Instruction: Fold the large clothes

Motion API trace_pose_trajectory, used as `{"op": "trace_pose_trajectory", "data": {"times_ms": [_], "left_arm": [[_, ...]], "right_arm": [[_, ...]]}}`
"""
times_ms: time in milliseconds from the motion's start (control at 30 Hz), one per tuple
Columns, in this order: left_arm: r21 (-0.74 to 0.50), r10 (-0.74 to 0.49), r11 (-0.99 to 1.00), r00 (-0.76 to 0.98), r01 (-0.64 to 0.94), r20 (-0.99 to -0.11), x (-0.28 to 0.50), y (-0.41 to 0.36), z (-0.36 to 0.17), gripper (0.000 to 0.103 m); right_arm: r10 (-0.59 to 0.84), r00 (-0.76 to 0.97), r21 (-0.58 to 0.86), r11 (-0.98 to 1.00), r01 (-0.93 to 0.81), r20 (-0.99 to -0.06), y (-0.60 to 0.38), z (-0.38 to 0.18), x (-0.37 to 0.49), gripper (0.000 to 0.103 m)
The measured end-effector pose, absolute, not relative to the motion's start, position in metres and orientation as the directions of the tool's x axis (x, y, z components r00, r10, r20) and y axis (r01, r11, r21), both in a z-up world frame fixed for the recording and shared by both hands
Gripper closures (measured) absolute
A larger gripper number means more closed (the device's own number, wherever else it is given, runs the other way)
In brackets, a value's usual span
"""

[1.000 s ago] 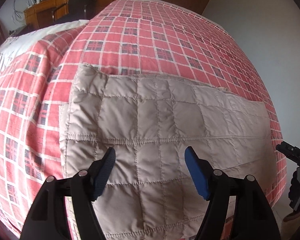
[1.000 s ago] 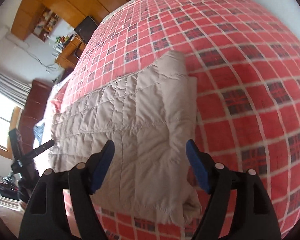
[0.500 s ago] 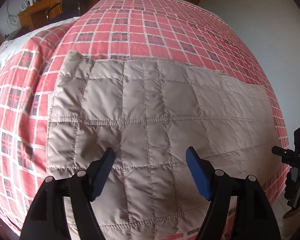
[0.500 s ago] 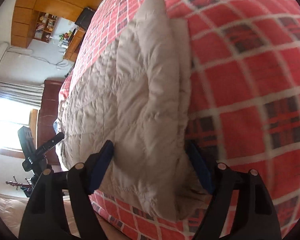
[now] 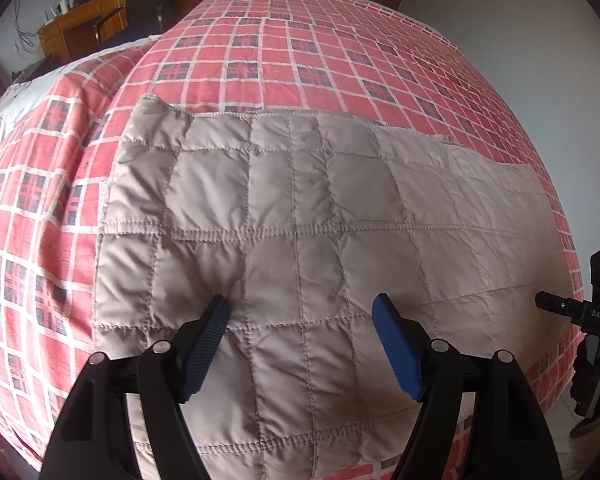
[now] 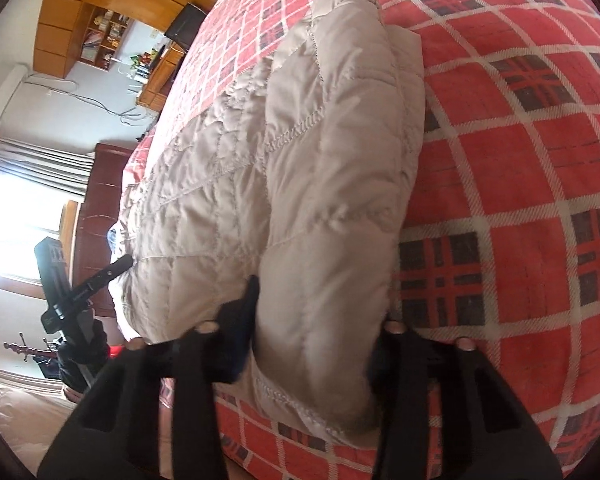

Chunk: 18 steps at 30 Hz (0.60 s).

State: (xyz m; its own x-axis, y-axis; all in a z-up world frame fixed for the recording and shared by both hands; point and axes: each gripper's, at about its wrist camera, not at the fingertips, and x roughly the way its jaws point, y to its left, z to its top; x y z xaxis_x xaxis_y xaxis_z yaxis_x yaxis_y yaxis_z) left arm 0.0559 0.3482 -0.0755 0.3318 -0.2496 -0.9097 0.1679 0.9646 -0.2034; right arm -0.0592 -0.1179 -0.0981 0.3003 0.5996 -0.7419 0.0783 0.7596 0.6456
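Hovering with jaws spread and empty, the left gripper (image 5: pixel 300 320) sits over the beige quilted jacket (image 5: pixel 292 216), which lies partly folded into a long band on the plaid-covered bed (image 5: pixel 300 48). At its bulky end, the right gripper (image 6: pixel 320 312) straddles the padding; whether it pinches is unclear. Further folds seem due.

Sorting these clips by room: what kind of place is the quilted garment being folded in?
Most likely a home bedroom. The beige quilted garment lies on a bed under a red plaid bedspread; a wooden desk with a chair stands behind, and wall shelves and a curtained window show.
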Motion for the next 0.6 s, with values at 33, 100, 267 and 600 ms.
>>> {"op": "trace_pose_trajectory", "data": {"times_ms": [33, 100, 267, 600], "left_arm": [[-0.202, -0.249, 0.965, 0.333, 0.170, -0.910, 0.056, 0.348, -0.075, 0.028], [-0.202, -0.250, 0.964, 0.334, 0.172, -0.909, 0.056, 0.347, -0.074, 0.028], [-0.201, -0.254, 0.963, 0.347, 0.180, -0.903, 0.054, 0.346, -0.067, 0.028], [-0.206, -0.278, 0.950, 0.335, 0.235, -0.901, 0.048, 0.328, -0.071, 0.025]], "right_arm": [[0.597, 0.305, 0.643, 0.762, 0.072, -0.742, -0.119, -0.094, -0.059, 0.076], [0.593, 0.317, 0.641, 0.764, 0.069, -0.740, -0.117, -0.087, -0.055, 0.079], [0.582, 0.367, 0.646, 0.760, 0.071, -0.725, -0.129, -0.061, -0.063, 0.084], [0.468, 0.370, 0.562, 0.802, 0.204, -0.803, -0.167, -0.065, -0.074, 0.084]]}}
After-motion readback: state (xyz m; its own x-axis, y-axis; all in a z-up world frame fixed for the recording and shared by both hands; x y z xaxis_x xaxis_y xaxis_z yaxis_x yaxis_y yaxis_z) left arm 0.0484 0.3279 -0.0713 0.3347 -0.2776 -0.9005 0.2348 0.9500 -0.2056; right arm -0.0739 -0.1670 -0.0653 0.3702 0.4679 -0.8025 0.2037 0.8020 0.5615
